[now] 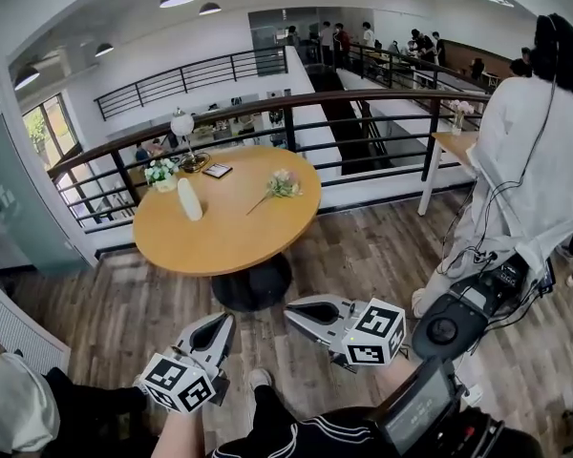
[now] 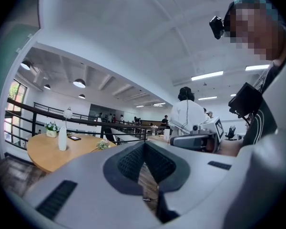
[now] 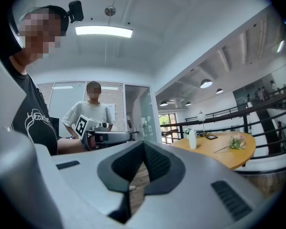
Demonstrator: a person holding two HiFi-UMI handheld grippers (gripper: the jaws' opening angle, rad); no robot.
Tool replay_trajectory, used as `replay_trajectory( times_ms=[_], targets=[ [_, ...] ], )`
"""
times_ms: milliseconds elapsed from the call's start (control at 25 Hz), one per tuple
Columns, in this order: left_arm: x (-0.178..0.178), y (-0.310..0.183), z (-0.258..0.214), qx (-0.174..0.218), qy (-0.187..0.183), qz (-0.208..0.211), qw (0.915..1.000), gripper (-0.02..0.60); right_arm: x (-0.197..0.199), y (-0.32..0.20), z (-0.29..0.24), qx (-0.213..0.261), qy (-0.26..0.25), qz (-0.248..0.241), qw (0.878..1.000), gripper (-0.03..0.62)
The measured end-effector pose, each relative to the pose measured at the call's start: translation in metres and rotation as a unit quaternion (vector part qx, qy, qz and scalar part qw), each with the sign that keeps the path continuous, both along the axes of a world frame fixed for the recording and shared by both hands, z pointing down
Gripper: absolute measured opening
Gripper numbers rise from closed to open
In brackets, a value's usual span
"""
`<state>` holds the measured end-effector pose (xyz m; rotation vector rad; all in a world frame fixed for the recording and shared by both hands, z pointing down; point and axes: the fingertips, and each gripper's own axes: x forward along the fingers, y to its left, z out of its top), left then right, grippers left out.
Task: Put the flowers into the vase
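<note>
Round wooden table point(image 1: 229, 241) bears slim white vase point(image 1: 189, 199) and loose pink flower point(image 1: 283, 184). Left gripper point(image 1: 226, 319) and right gripper point(image 1: 292, 310): ribbed jaws closed, empty.

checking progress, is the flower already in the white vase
No, the flower lies flat on the table, apart from the white vase.

The left gripper point(image 1: 222, 324) and the right gripper point(image 1: 296, 311) are held level and low before the person's body, near each other, tips angled inward, each with its jaws closed together on nothing.
</note>
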<state>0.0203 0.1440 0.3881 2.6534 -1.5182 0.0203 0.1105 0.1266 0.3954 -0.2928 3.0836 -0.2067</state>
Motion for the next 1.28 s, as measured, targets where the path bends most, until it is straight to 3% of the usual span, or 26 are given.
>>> replay_trajectory(
  times_ms=[440,640,1000,1280],
  targets=[
    [-0.066,-0.075,0.035,-0.024,0.012,-0.010,0.9996,0.006,-0.060,-0.081,0.034,-0.032,0.018,0.007,0.999,0.003],
    [-0.112,-0.138,0.035,-0.048,0.031,-0.010,0.9983,0.006,-0.109,-0.143,0.033,-0.061,0.032,0.007,0.998,0.003],
    [-0.190,-0.256,0.016,-0.057,0.022,0.005,0.9981,0.006,-0.193,-0.260,0.009,-0.078,0.036,0.019,0.996,0.003],
    [-0.206,-0.305,0.030,-0.066,0.038,0.027,0.9968,0.006,-0.201,-0.303,0.028,-0.095,0.045,0.044,0.993,0.003]
  ],
)
